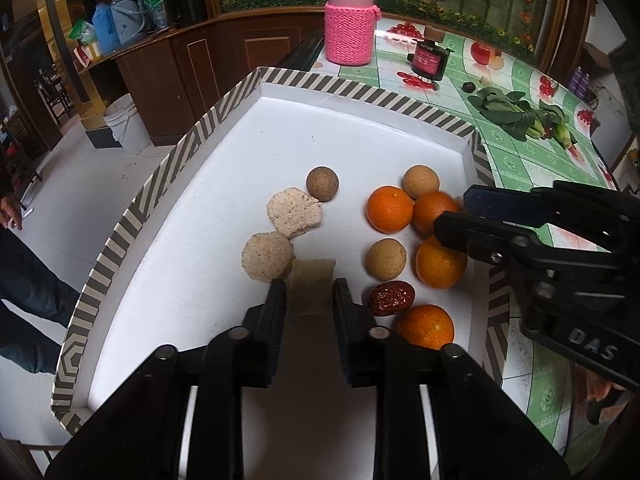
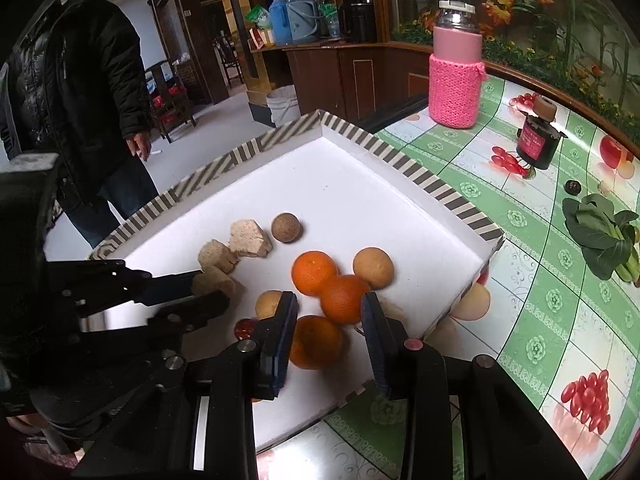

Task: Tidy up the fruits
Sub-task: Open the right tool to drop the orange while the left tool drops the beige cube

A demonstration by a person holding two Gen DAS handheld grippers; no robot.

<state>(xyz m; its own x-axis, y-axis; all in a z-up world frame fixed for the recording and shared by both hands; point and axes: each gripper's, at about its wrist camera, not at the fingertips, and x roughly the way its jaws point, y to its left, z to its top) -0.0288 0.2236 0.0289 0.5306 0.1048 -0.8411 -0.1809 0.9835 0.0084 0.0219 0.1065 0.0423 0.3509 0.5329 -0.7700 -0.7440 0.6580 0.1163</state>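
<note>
**Q:** Left wrist view: what did you log?

**A:** Item one: left gripper (image 1: 310,292), fingers pinched on a tan block (image 1: 312,285), low over the white floor of the striped tray (image 1: 132,216). The landmark I used was the red date (image 1: 391,299). The block sat just left of the date; two pale rough cakes (image 1: 294,211) lay further left of it, a dark brown ball (image 1: 322,183) beyond them. Oranges (image 1: 441,263) clustered right of and behind the date, with tan balls (image 1: 386,259) among them. In my judgement the block belonged beside the cakes, so I would have set it flat, close to them, and parted the fingers only once it rested.

**Q:** Any writing?

**A:** "DAS" on the right gripper's body (image 1: 591,346). The dark jar's (image 1: 429,59) red label was too small to read.

**Q:** Right wrist view?

**A:** Item two: right gripper (image 2: 330,316), fingers spread, straddling an orange (image 2: 345,298) without visibly touching it; that orange lay right of the date (image 2: 245,327). I judged it best to centre the fingers on it before closing, since neighbouring oranges could roll. No legible text there.
</note>
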